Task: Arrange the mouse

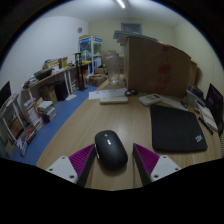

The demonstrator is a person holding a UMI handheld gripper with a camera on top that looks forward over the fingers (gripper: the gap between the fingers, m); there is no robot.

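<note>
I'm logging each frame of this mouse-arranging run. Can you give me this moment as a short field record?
target: black mouse on the wooden desk
claw: open, mouse stands between its fingers, not clamped
mouse pad: black, lying beyond the right finger, apart from the mouse
background: large cardboard box behind the desk

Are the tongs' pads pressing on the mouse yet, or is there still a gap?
Apart. The gripper view shows the mouse resting on the table between the open tongs, with a strip of table visible between it and each pad.
</note>
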